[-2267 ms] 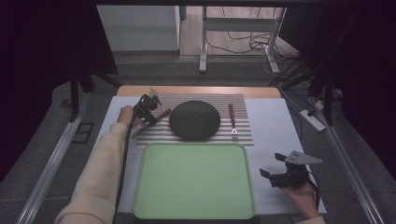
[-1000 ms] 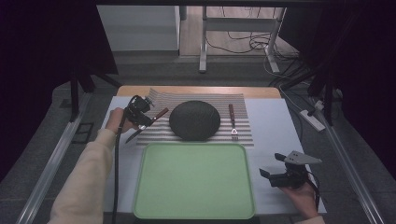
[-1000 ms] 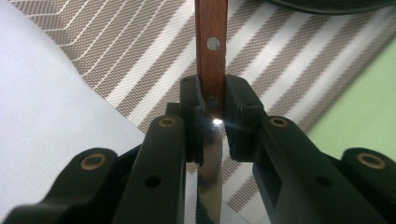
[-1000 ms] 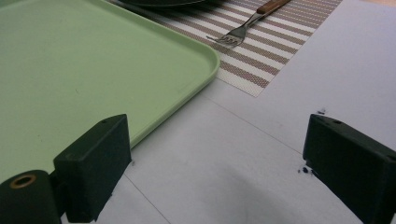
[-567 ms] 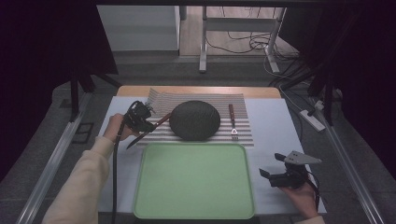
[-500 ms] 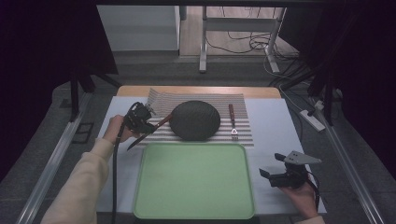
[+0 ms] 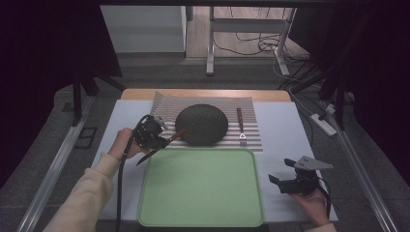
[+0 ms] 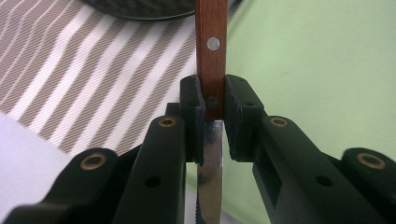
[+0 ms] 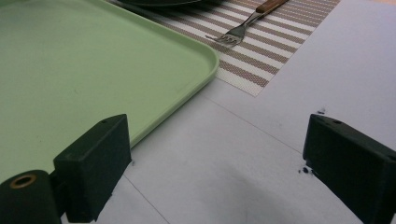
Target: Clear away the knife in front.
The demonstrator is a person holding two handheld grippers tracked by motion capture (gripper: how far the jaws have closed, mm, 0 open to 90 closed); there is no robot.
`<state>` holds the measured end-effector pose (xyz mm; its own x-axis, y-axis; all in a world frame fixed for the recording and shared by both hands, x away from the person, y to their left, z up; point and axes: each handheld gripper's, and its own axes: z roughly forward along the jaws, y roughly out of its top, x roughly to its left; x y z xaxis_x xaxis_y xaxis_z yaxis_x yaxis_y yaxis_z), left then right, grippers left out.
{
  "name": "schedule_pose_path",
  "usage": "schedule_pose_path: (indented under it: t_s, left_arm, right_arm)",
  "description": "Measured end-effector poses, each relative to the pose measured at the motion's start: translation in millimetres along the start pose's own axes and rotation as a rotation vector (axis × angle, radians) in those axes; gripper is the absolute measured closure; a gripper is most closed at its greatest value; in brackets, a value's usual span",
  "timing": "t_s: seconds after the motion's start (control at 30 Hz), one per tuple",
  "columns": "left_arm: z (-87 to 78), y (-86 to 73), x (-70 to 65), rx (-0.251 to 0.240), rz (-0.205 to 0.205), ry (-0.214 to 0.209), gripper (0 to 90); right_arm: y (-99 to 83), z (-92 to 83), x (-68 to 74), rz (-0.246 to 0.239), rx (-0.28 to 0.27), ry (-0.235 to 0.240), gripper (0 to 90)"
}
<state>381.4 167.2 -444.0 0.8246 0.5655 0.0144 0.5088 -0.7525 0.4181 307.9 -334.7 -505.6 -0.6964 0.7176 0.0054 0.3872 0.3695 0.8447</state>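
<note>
Knife (image 7: pixel 162 143) is pinched in the left gripper (image 7: pixel 151 135) at the joint of blade and wooden handle — the left gripper view shows both jaws pressed on the brown handle (image 8: pixel 211 51) just above the steel blade (image 8: pixel 210 177). Seen from above, it hangs clear of the table over the near-left corner of the striped mat (image 7: pixel 251 121), its long axis slanting from the handle end beside the dark plate (image 7: pixel 201 123) down toward the blade tip at the far-left edge of the green tray (image 7: pixel 159 212). The tray lies just near of the knife, nothing in it; my guess is the knife goes there, which calls for a short move toward the person and rightward, the left hand being much the nearer. The fork (image 7: pixel 240 126) lies on the mat right of the plate, handle away from the person, tines toward the tray. The right gripper (image 7: pixel 296 180) rests well apart at the table's right, jaws spread with nothing between them — the right gripper view shows bare table, the tray corner and the fork beyond.
</note>
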Motion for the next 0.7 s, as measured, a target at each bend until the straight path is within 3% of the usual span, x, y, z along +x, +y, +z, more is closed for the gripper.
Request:
schedule_pose_path:
  t_s: [0.33, 0.7]
  left_arm:
    - [8.5, -3.5, -34.7, -0.012, 0.037, -0.055, 77.9]
    - [33.8, -11.0, -57.0, 0.001, 0.058, -0.124, 77.9]
  right_arm:
    - [0.3, 0.3, -0.3, 0.003, -0.006, 0.003, 7.6]
    - [0.2, 0.2, -0.1, 0.001, 0.0, 0.002, 7.6]
